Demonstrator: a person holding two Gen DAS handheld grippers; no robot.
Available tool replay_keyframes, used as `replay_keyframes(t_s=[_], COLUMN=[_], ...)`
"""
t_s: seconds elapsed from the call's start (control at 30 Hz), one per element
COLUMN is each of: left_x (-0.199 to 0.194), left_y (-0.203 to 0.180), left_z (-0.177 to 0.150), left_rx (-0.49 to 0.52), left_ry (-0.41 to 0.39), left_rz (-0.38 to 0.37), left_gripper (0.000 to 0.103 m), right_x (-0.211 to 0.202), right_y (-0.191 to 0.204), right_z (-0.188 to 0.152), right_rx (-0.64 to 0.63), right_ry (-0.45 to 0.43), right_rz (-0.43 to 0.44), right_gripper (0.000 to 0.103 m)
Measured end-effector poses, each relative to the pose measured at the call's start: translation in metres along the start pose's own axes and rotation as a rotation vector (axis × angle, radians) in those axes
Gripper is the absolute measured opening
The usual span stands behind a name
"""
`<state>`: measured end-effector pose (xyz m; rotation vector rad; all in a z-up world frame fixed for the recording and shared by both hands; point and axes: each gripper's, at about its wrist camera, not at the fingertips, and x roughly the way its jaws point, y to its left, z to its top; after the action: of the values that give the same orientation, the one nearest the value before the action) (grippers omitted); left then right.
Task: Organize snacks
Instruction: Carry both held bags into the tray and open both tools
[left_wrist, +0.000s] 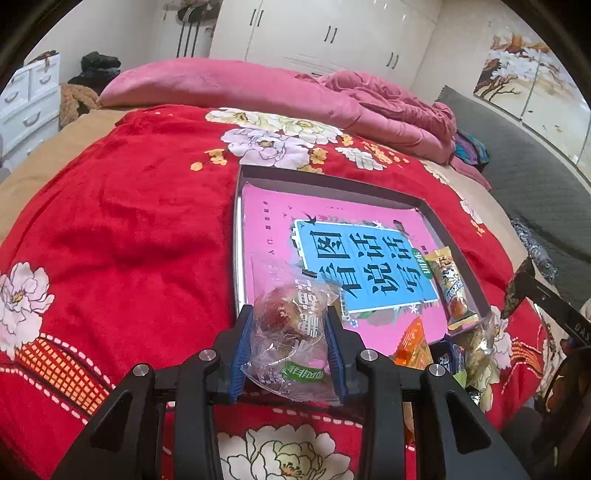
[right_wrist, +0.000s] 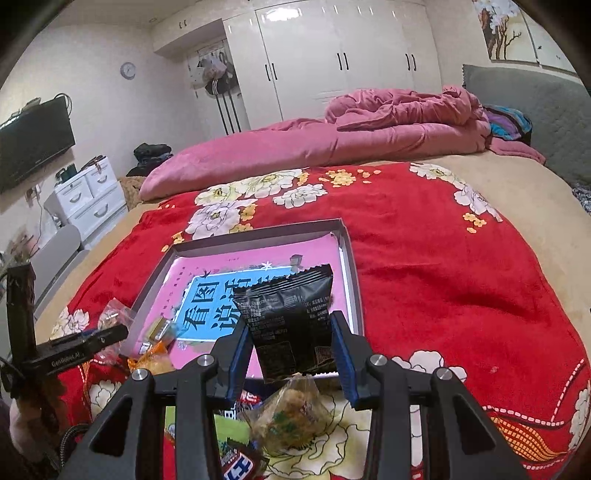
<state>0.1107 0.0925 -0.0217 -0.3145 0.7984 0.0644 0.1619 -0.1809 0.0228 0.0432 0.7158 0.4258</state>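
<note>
My left gripper (left_wrist: 290, 325) is shut on a clear-wrapped brown pastry (left_wrist: 291, 321), held just above the near left corner of the grey tray (left_wrist: 436, 210). The tray holds a pink and blue book (left_wrist: 354, 262) and a yellow snack packet (left_wrist: 452, 288). My right gripper (right_wrist: 290, 332) is shut on a black snack packet (right_wrist: 290, 317), held over the tray's (right_wrist: 347, 258) near right corner. The left gripper's body (right_wrist: 70, 350) shows at the left of the right wrist view. An orange snack (left_wrist: 412, 347) lies at the tray's near edge.
Several loose snacks (right_wrist: 288, 417) lie on the red floral blanket (right_wrist: 443, 266) in front of the tray. A pink duvet (right_wrist: 332, 144) is heaped at the far side of the bed. White drawers (right_wrist: 88, 199) stand at the left.
</note>
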Motion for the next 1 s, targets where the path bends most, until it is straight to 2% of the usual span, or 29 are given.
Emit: replay_keyframes(t_s=[1.0], left_x=[0.024], left_y=[-0.003], left_z=[0.002], left_rx=[-0.009], left_ry=[0.041], left_rz=[-0.021], left_gripper=[0.038], right_x=[0.044], right_y=[-0.014], right_z=[0.002], right_rx=[0.052], right_ry=[0.065], right_rz=[-0.007], right_gripper=[0.042])
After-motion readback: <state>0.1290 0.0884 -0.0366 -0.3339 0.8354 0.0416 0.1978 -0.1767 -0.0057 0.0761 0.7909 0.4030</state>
